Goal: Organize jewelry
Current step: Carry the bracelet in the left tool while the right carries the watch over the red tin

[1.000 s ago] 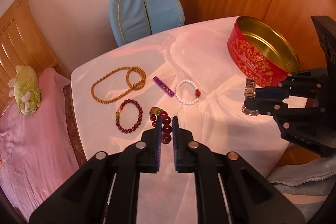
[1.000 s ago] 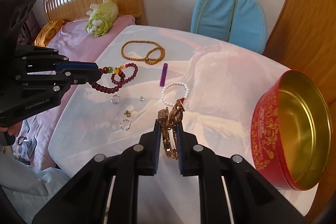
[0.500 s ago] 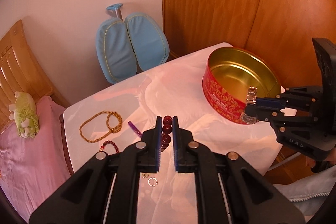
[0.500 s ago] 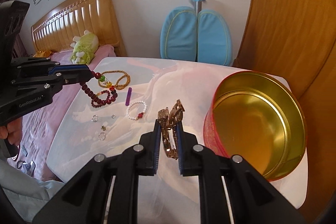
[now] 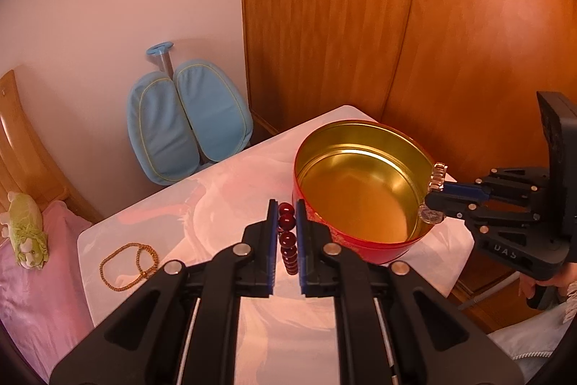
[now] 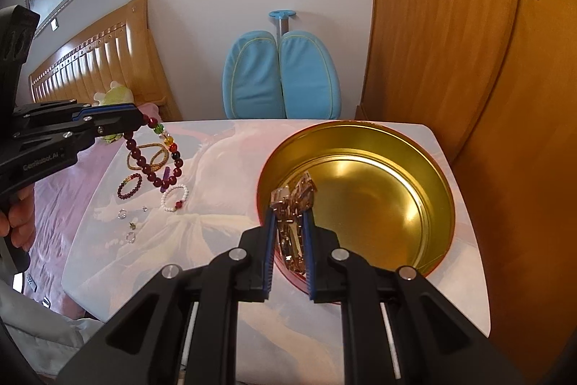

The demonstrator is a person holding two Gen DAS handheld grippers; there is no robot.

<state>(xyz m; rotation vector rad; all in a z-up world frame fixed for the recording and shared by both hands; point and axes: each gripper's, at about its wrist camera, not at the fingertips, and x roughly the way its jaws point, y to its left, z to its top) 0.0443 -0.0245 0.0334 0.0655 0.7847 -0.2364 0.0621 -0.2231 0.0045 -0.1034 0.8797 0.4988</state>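
My left gripper (image 5: 287, 204) is shut on a dark red bead bracelet (image 5: 287, 233) and holds it in the air just left of the red tin (image 5: 360, 251). In the right wrist view the bracelet (image 6: 155, 161) hangs from that gripper (image 6: 142, 123) above the table. My right gripper (image 6: 288, 208) is shut on a gold link watch (image 6: 292, 204) and holds it over the near rim of the open tin (image 6: 441, 215), whose gold inside is bare. In the left wrist view the right gripper (image 5: 431, 197) and watch (image 5: 437, 177) sit at the tin's right rim.
On the white table (image 6: 216, 240) lie a wooden bead necklace (image 5: 126, 264), a small red bracelet (image 6: 130, 186), a white bead bracelet (image 6: 175, 198), a purple stick (image 6: 166, 175) and small rings (image 6: 122, 213). A blue chair (image 6: 281, 76), a wooden wardrobe (image 6: 450, 42) and a bed (image 6: 90, 53) surround it.
Both grippers have risen and moved toward the red tin. The watch now hangs over the tin's rim, and the red bracelet has come up next to the tin's left side.
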